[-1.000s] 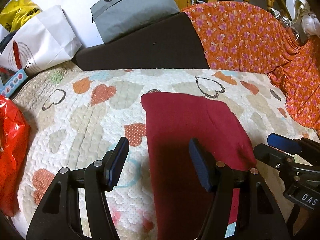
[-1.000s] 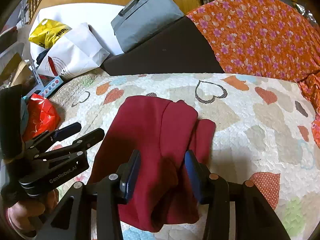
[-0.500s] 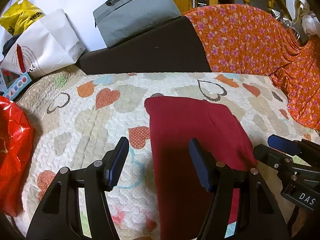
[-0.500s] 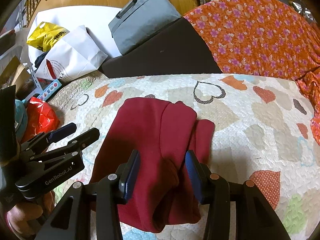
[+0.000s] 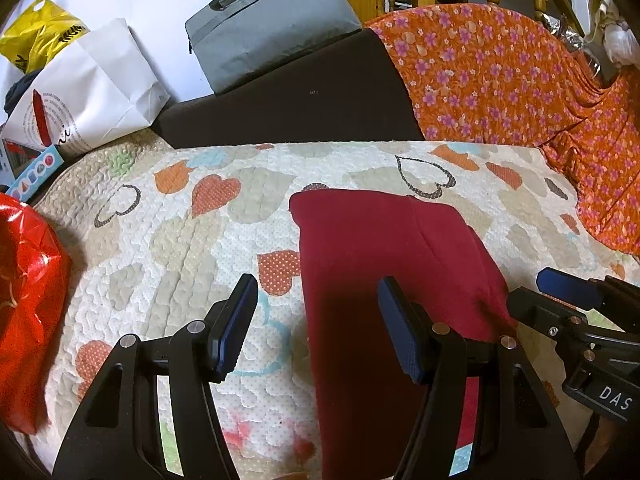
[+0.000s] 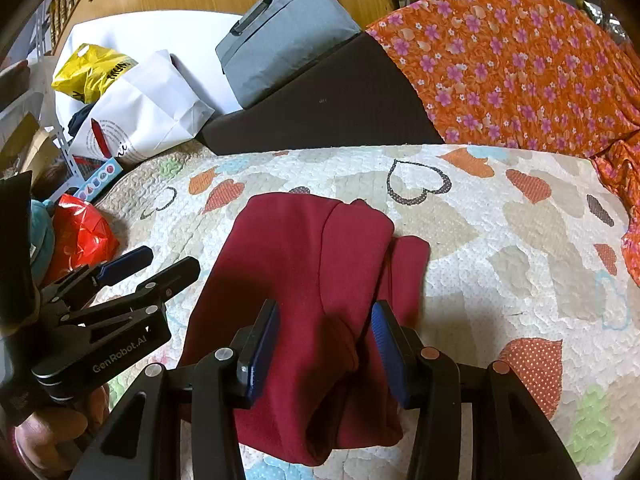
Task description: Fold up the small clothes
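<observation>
A dark red garment [image 5: 376,264] lies folded lengthwise on the heart-patterned quilt [image 5: 192,240]; it also shows in the right wrist view [image 6: 304,272], with a sleeve fold on its right side. My left gripper [image 5: 316,328] is open and empty, just above the garment's near left edge. My right gripper [image 6: 324,344] is open above the garment's near end, with cloth between the jaws but not pinched. The right gripper shows at the right of the left wrist view [image 5: 576,312], and the left gripper shows at the left of the right wrist view [image 6: 132,276].
A dark wedge cushion [image 5: 296,104] with a grey bag [image 5: 272,20] stands behind the quilt. An orange flowered cloth [image 5: 520,92] drapes at the right. A white paper bag [image 5: 92,92], a yellow bag [image 5: 40,36] and a red plastic bag [image 5: 28,300] crowd the left.
Both grippers have drifted slightly back and left over the quilt. The garment has not moved and both grippers stay open.
</observation>
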Motion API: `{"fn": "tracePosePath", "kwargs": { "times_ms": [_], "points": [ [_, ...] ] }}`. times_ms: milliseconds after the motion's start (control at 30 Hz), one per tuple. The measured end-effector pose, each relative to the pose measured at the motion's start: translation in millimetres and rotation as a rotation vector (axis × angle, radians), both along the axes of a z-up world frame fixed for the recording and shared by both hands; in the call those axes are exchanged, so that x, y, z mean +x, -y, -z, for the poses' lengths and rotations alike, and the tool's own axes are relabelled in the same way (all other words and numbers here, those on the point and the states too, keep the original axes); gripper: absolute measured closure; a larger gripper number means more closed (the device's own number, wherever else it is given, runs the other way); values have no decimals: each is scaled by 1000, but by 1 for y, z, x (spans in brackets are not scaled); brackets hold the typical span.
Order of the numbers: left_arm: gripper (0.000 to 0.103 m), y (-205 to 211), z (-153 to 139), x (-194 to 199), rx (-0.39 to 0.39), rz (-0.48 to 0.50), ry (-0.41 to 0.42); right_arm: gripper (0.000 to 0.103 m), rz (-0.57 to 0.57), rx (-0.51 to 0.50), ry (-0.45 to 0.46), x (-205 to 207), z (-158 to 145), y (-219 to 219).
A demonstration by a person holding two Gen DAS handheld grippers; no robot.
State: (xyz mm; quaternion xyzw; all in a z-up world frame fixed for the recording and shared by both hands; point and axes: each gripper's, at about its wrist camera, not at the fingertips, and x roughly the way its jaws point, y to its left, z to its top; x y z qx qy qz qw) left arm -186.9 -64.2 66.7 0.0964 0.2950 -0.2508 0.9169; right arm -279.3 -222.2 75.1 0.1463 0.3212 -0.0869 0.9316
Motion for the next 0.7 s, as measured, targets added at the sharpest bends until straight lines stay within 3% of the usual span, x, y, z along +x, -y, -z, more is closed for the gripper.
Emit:
{"fn": "tracePosePath", "kwargs": {
  "times_ms": [700],
  "points": [
    [40, 2, 2, 1, 11, -1, -11, 57, -2, 26, -20, 4, 8, -4]
  ]
}}
